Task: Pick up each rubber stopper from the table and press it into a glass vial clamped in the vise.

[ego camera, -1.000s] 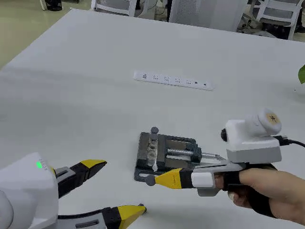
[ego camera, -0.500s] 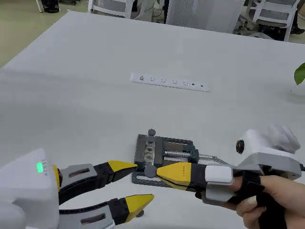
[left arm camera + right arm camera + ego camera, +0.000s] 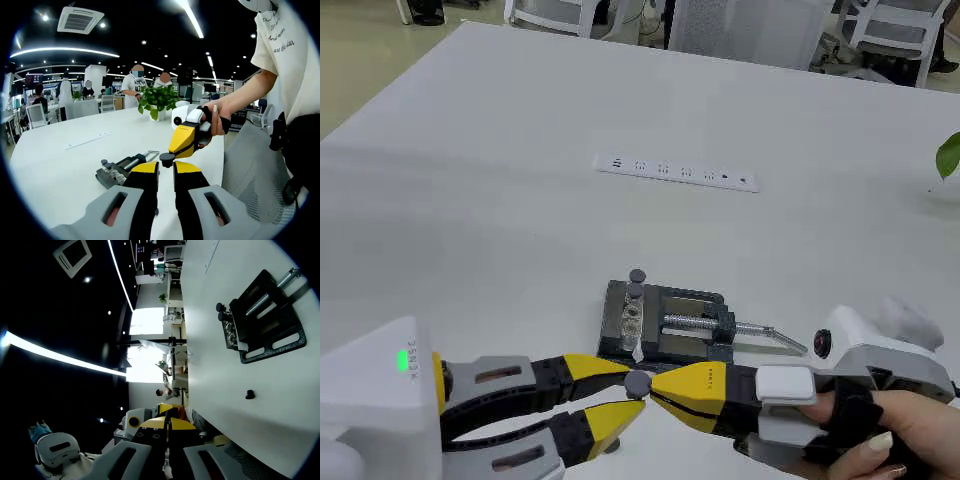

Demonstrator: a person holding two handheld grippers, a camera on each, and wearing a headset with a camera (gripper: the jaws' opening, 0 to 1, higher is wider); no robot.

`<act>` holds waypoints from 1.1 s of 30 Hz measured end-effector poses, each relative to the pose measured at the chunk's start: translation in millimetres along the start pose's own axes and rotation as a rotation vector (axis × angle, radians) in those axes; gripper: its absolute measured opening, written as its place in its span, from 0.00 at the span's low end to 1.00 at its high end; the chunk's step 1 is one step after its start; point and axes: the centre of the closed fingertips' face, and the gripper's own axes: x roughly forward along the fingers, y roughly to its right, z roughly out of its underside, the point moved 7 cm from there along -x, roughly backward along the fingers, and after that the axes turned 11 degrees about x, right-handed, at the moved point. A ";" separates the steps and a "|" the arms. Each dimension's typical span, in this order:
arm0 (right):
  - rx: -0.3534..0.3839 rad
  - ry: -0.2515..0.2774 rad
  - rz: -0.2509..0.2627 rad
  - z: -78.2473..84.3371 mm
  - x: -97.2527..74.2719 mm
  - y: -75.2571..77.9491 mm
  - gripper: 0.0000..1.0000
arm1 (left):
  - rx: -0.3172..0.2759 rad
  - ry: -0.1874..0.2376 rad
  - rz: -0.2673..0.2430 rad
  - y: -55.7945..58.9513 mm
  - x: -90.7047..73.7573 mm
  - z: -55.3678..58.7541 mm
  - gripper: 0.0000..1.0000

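Right gripper (image 3: 652,385) clamped on a grey rubber stopper (image 3: 638,383), I hold it above the table (image 3: 520,200) just before the vise (image 3: 670,325). My left gripper (image 3: 634,391), jaws slightly apart, flanks it. Another stopper (image 3: 249,394) lies nearby.

Broad white table (image 3: 470,150) carried power strip (image 3: 675,172); office chairs (image 3: 895,30) stood beyond; ceiling strip lights (image 3: 192,22) glowed over potted plant (image 3: 157,97).
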 end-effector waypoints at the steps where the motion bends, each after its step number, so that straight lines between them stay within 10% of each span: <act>1: 0.012 -0.001 -0.005 0.1 -0.1 0.1 0.00 | -0.003 0.001 0.003 0.6 0.2 0.0 0.07; 20: 0.015 -0.012 -0.029 2.2 -2.9 1.9 0.00 | -0.062 0.019 0.016 2.9 1.8 0.4 0.05; 33: -0.166 -0.023 -0.040 3.0 -4.2 -10.3 0.07 | -0.056 0.010 0.011 1.0 4.0 1.3 0.05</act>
